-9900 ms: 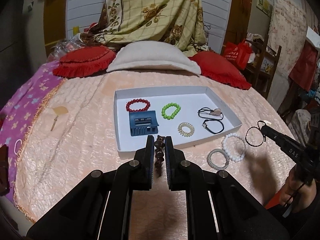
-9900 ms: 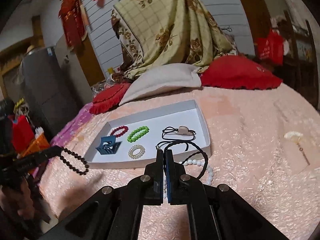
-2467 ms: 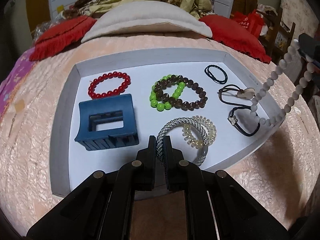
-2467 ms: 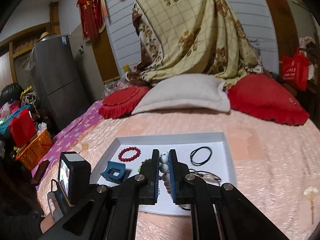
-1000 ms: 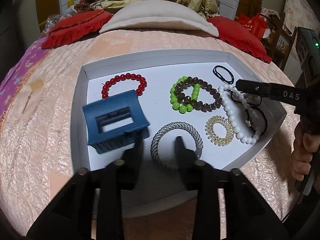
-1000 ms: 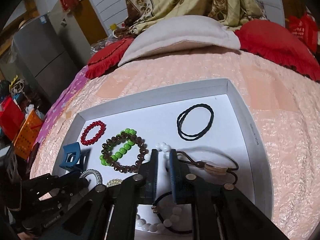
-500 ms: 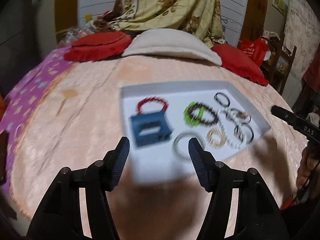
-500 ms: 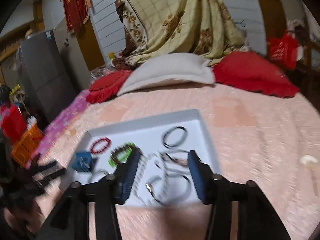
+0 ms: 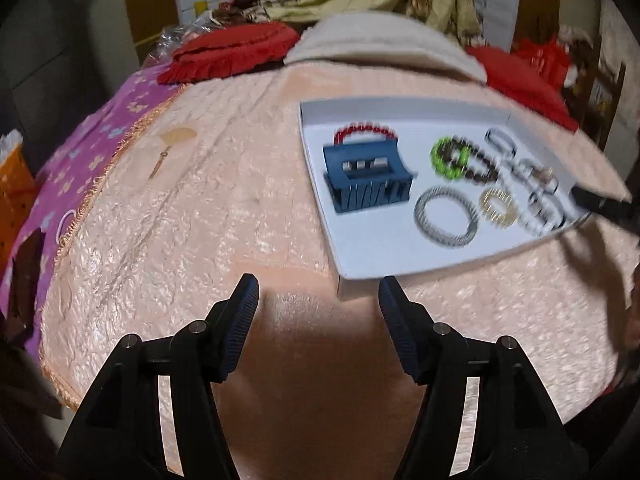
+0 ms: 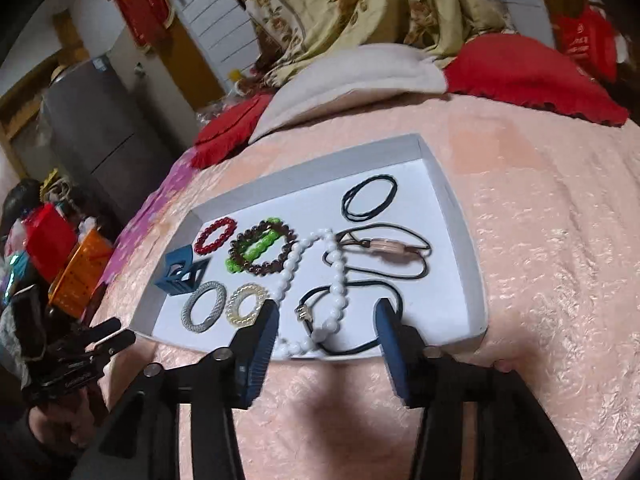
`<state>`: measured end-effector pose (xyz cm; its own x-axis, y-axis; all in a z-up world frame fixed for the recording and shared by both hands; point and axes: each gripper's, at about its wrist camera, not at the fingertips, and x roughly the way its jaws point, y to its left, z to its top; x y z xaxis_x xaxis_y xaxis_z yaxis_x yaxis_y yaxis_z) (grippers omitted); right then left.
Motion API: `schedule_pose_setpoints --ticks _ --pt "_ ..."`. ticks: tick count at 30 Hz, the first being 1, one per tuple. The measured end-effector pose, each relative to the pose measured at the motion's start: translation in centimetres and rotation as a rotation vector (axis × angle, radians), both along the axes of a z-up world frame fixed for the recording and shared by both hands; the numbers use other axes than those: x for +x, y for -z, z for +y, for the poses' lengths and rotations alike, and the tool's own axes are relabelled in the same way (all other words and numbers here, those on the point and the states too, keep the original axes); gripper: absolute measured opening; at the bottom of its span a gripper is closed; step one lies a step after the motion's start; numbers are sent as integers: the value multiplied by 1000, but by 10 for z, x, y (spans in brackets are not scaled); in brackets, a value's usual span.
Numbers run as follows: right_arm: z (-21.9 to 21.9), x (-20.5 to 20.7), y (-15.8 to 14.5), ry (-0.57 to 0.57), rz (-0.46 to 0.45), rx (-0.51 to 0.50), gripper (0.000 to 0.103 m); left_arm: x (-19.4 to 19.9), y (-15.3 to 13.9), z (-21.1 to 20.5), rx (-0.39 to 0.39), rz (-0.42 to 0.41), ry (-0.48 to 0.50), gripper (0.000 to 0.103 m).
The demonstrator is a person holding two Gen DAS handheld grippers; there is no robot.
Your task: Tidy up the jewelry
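Jewelry: white bead strand and grey woven bracelet now lie inside the white tray, released since a second ago.
Left gripper: fingers apart, empty, drawn back short of the tray.
Right gripper: spread wide, empty, at the tray's near edge.
Bedspread around the tray: no loose pieces visible.
Meaning: sorting looks finished.

**Warm indoor light, blurry on my left cam**

Both views have heavy fisheye bending and black vignette corners. My left wrist view is motion-smeared, worst along the right side of the tray. The right view is sharper. Soft dark shadows sit on the bedspread right below my grippers.
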<state>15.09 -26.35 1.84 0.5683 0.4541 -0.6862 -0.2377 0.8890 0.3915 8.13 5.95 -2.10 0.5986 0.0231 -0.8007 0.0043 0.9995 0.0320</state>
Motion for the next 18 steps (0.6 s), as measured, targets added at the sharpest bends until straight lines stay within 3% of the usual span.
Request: schedule_pose_setpoints --ticks 6,12,14,16,18 --pt "-17 -7 -1 63 3 29 47 18 12 14 -76 27 -30 63" --pt "-5 -41 -19 57 -21 -10 50 -2 -20 26 -151 -57 -42 63" --pt "1 -61 -30 104 25 -91 73 -16 -42 25 -167 -94 -28 75" --pt "6 -78 -42 123 36 -124 78 -29 -62 18 -161 -137 -18 97" --pt "13 -97 -60 100 21 -137 80 -38 -76 10 -155 -125 17 103"
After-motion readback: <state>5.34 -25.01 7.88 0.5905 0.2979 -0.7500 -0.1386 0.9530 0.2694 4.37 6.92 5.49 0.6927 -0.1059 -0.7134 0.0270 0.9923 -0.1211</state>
